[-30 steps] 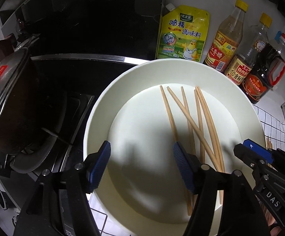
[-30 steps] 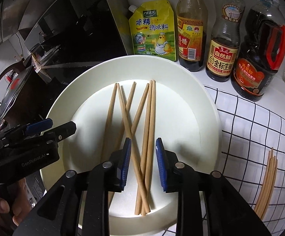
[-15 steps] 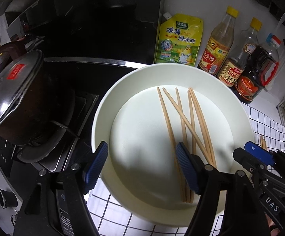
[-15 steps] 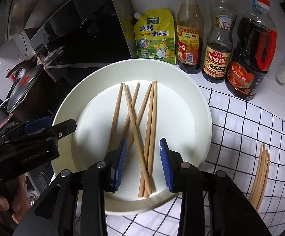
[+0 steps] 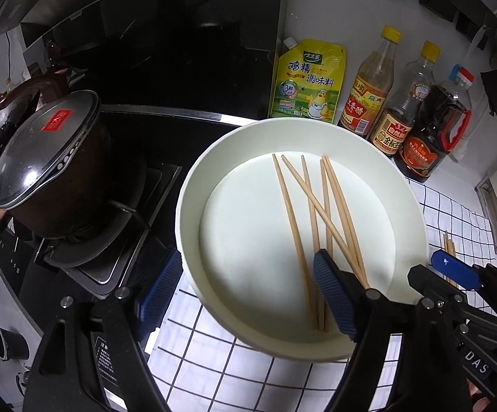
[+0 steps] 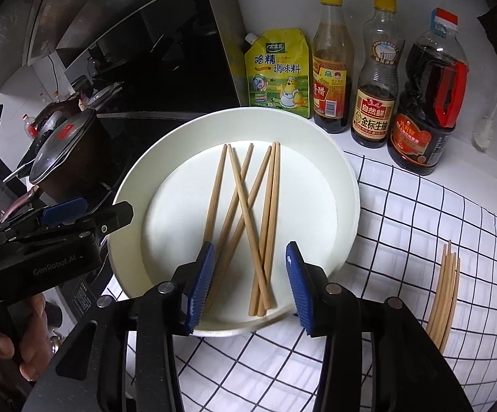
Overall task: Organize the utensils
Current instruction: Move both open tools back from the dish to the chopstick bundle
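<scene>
Holding loose chopsticks, white bowl, more chopsticks on cloth

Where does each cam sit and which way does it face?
Left wrist: on the left gripper, looking down-forward at the white bowl and pot; its open fingers and the right gripper show.
Right wrist: on the right gripper, over the bowl's chopsticks; open fingers, left gripper and hand show.
Shared: bowl, chopsticks, sauce bottles.

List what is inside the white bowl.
The white bowl holds six loose wooden chopsticks, crossing one another on its flat bottom. Nothing else shows inside. Their near ends are partly hidden behind the open right gripper.
</scene>
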`<state>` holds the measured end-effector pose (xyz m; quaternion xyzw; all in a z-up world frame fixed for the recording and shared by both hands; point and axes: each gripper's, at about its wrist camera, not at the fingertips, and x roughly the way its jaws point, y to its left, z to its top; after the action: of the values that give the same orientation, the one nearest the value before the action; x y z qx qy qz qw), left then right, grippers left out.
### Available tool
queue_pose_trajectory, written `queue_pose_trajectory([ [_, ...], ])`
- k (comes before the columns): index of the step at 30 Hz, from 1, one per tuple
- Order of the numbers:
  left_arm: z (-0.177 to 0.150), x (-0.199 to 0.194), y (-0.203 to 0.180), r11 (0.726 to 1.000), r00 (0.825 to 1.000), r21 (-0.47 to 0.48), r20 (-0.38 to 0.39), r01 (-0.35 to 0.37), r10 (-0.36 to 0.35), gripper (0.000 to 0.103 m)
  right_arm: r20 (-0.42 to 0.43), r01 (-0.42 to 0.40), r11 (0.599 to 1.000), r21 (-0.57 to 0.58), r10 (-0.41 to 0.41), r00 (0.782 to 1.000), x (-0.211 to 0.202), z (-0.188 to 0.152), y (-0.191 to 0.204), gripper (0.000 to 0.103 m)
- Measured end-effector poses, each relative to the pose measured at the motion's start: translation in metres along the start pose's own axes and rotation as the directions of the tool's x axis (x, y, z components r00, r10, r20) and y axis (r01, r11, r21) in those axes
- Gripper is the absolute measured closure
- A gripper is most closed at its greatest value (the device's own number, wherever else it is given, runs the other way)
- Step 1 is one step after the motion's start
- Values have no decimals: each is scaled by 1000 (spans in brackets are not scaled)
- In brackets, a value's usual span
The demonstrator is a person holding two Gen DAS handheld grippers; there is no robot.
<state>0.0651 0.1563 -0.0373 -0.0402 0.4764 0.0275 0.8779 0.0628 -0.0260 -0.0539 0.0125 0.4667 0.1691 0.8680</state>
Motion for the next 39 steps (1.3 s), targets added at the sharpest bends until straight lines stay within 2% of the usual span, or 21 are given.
queue_pose_trajectory([
  [6, -6, -9, -4, 1000, 1000, 3, 7, -1, 1, 25, 12, 6, 1000, 7, -6, 1000, -13, -8, -3, 55],
  [17, -20, -14, -31, 999, 1000, 49, -6, 22, -22, 22, 27, 25, 998, 57, -27, 999, -34, -30, -26, 54],
  [28, -35, -15, -79, 989, 997, 122, -28, 79, -77, 22, 33, 80, 986, 148, -86, 996, -59, -56, -71, 53],
  [36, -50, -17, -120, 973, 991, 191, -47, 132, -125, 19, 16, 144, 963, 227, -151, 988, -74, -80, -114, 53],
  [39, -56, -16, -134, 966, 988, 213, -59, 150, -140, 18, 14, 177, 951, 255, -187, 982, -81, -90, -129, 50],
])
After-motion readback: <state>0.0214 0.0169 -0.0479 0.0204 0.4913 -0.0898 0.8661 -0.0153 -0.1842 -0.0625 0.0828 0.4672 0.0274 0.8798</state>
